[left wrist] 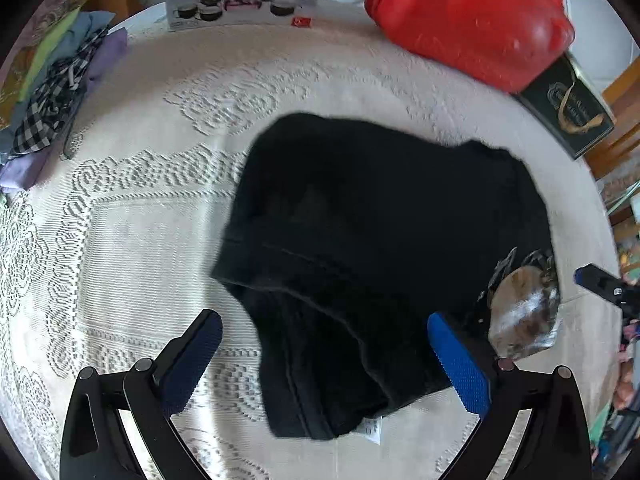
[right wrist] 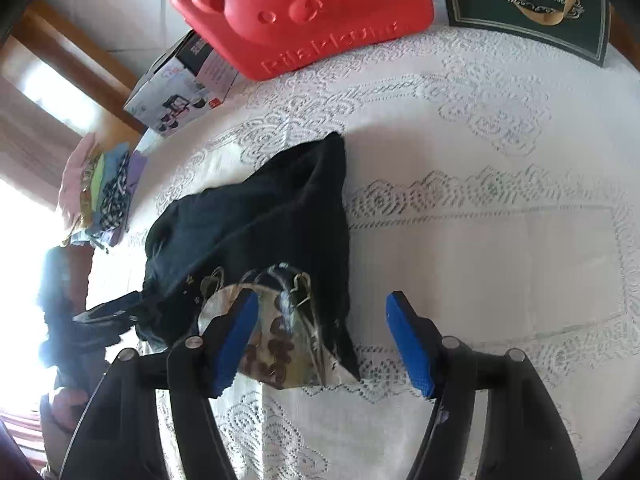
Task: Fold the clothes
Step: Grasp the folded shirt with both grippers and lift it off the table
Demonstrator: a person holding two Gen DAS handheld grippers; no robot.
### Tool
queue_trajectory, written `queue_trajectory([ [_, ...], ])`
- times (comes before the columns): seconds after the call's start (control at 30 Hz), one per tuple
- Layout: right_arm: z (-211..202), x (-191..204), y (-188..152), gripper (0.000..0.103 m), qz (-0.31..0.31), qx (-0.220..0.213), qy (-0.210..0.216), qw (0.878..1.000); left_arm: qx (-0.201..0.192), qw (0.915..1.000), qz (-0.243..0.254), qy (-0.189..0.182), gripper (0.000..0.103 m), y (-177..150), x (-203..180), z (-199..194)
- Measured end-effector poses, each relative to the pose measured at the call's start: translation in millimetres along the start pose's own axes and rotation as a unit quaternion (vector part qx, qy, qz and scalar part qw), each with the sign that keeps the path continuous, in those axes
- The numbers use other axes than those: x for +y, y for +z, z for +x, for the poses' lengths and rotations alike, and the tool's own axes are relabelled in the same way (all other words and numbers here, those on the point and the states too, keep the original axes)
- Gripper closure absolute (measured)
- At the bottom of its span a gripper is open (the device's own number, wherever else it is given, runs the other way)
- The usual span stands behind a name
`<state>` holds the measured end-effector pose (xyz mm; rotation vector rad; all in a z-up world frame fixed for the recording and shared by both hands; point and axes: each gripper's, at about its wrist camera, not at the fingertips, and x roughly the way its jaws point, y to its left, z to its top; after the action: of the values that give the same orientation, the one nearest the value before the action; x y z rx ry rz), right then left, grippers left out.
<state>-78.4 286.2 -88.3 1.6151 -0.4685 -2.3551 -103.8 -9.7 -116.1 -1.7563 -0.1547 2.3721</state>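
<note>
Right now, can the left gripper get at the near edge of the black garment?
Probably yes. The left gripper is open, and the black garment already lies between its fingers on the lace tablecloth, with nothing in between.

Black garment [left wrist: 380, 240] with printed patch, white lace tablecloth [left wrist: 132, 240], red case [left wrist: 472, 16].

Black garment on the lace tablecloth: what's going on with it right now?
A person is folding clothes with two handheld grippers. The black garment lies partly folded on the lace tablecloth, its printed patch showing at one edge. The left gripper and right gripper are both open at the garment's near edge, neither holding cloth. A stack of clothes sits off to the side.
</note>
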Motion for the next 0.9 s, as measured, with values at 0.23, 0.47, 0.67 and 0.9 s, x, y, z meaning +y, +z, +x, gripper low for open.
queue_trajectory([
  [0.23,19.0,0.4,3.0,0.037,0.014,0.002,0.011,1.0,0.001,1.0,0.002,0.003,0.0,-5.8,-10.6,-0.9],
  [0.47,38.8,0.9,12.7,0.05,0.003,0.01,0.008,1.0,0.002,1.0,0.004,0.006,0.039,-11.5,-21.1,-1.7],
  [0.67,54.4,3.6,27.4,0.051,-0.003,0.009,0.0,1.0,0.003,1.0,0.005,0.003,0.046,-13.4,-25.7,-1.9],
  [0.9,65.8,15.6,29.2,0.056,-0.047,0.012,-0.035,0.998,0.003,0.9999,0.014,0.003,0.045,-7.8,-30.7,4.7],
])
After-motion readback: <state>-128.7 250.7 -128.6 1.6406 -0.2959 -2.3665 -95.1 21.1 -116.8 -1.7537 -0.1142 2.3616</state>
